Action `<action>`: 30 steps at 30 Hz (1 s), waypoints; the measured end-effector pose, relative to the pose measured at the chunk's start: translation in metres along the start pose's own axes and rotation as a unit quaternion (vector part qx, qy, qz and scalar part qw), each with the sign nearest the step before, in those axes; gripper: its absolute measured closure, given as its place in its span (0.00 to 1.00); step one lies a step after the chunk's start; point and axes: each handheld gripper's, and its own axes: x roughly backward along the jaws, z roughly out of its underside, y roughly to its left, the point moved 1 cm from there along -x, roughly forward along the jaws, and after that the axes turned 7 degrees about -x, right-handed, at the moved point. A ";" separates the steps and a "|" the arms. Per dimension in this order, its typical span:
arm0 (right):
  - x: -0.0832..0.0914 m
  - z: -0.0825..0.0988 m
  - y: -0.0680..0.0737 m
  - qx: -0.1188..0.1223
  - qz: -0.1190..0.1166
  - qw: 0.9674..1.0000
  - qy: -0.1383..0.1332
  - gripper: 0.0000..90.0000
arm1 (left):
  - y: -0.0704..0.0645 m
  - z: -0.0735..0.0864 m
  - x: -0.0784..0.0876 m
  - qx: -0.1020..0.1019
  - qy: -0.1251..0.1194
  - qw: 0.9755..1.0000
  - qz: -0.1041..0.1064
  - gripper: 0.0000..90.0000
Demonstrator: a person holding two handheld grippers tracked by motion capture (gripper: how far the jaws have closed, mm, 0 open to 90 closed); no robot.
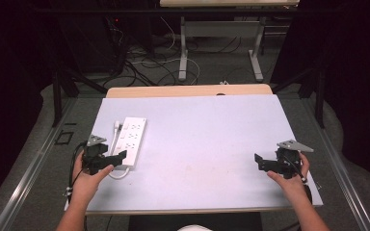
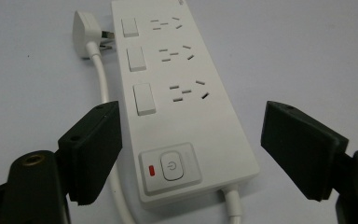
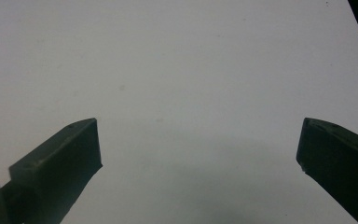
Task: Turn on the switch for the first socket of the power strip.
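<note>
Left gripper [image 2: 189, 154], fingers wide, straddling the near switch end of the power strip [image 2: 177, 98], whose long axis runs straight ahead.

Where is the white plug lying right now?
The plug lies on the table at the far left end of the power strip, its prongs pointing at the strip's side; the left gripper straddles the strip's near end.

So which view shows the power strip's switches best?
The left gripper view: the power strip lies close between the open jaws, with its switches and red light plain. The high view shows it small by the left gripper; the right gripper view shows bare table.
</note>
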 end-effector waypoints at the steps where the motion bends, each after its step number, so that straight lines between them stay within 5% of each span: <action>1: 0.000 0.000 0.000 0.002 -0.003 1.000 0.002 0.00 | 0.000 0.000 0.000 0.000 0.000 1.000 0.000 0.23; 20: -0.004 0.002 0.001 -0.006 -0.006 1.000 0.009 0.00 | 0.012 -0.005 -0.009 0.039 0.035 0.999 0.011 0.32; 30: -0.004 0.003 0.000 -0.007 -0.010 1.000 0.014 0.00 | 0.014 -0.012 -0.012 0.041 0.052 0.998 0.011 0.39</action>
